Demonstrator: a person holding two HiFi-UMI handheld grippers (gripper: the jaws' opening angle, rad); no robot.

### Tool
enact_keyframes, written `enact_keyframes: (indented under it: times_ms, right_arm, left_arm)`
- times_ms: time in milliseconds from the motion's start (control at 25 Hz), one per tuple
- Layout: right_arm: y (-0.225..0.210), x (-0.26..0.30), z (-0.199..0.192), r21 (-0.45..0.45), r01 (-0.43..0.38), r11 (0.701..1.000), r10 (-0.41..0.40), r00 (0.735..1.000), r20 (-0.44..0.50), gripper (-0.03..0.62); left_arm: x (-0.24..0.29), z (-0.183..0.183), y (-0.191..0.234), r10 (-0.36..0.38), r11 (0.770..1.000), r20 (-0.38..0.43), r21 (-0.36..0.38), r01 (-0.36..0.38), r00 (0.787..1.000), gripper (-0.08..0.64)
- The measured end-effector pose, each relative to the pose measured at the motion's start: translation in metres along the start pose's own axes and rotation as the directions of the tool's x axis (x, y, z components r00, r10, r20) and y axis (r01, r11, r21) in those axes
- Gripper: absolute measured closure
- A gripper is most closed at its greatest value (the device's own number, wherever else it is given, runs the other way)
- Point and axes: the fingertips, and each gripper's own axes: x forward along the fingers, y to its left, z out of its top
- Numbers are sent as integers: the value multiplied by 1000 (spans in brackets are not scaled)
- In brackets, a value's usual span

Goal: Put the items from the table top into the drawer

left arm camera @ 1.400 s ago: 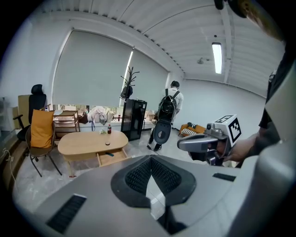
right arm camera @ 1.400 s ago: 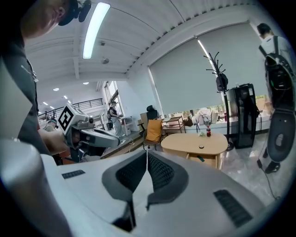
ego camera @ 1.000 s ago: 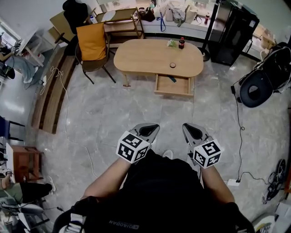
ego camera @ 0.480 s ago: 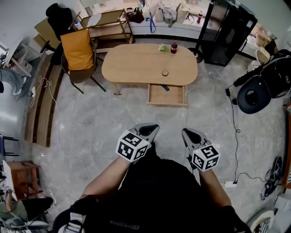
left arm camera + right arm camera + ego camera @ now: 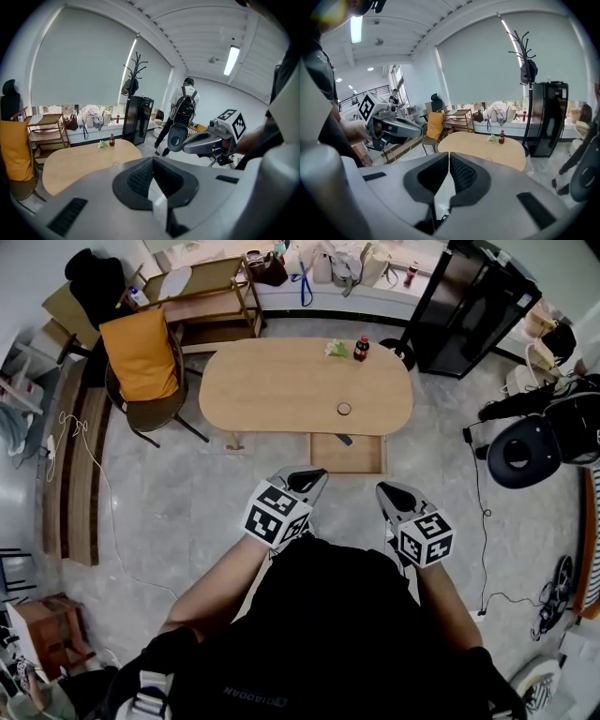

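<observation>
The person stands well apart from the oval light-wood table (image 5: 272,381), which lies at 12 o'clock in the head view. The left hand-held gripper (image 5: 309,482) and the right hand-held gripper (image 5: 387,495) are held low before the body and point toward the table. In each gripper view the two jaws are pressed together along one line with nothing between them, so both are empty.

The things to move are all on the tabletop. A dark bottle with a red label (image 5: 361,349) stands upright near the far edge, at about 1 o'clock. A crumpled green packet (image 5: 337,349) lies just beside it, at its 9 o'clock. A small round ring-like thing (image 5: 344,409) lies alone near the front edge; what it is, I cannot tell. The shallow wooden drawer (image 5: 361,457) is pulled out under the front edge, at about 5 o'clock of the tabletop, and a small dark thing (image 5: 345,439) lies inside.

I judge the step in hand to be the approach. To do it well, the person should come to the front edge beside the open drawer without knocking it, and spread the jaws before reaching. The ring is nearest to the drawer, so it is a sensible first pick, but it is flat and needs a pinch on its rim. The bottle should be taken around its body.
</observation>
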Motion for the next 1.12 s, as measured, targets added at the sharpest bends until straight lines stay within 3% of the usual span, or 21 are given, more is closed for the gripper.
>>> enact_keyframes:
  times_ms: [200, 400, 600, 720, 840, 1120]
  right_arm:
    - [-12, 43, 6, -2, 10, 1000, -10, 998, -56, 588]
    - [-34, 83, -2, -28, -23, 999, 19, 989, -145, 588]
    - [-71, 128, -4, -125, -78, 989, 47, 971, -234, 588]
    - [-100, 163, -20, -242, -133, 961, 46, 941, -335, 588]
    - [-139, 202, -51, -326, -197, 925, 31, 892, -451, 588]
    - [-212, 311, -122, -337, -314, 888, 56, 799, -598, 588]
  left_arm:
    - [12, -20, 47, -5, 999, -61, -55, 1, 998, 560]
    - [28, -27, 76, 3, 994, -73, -113, -11, 997, 560]
    - [40, -19, 122, 97, 979, -79, -174, -109, 992, 560]
    - [45, -14, 146, 162, 962, -104, -204, -181, 981, 560]
    - [62, -14, 164, 201, 942, -136, -245, -230, 970, 560]
    - [110, -30, 199, 274, 875, -220, -346, -338, 936, 560]
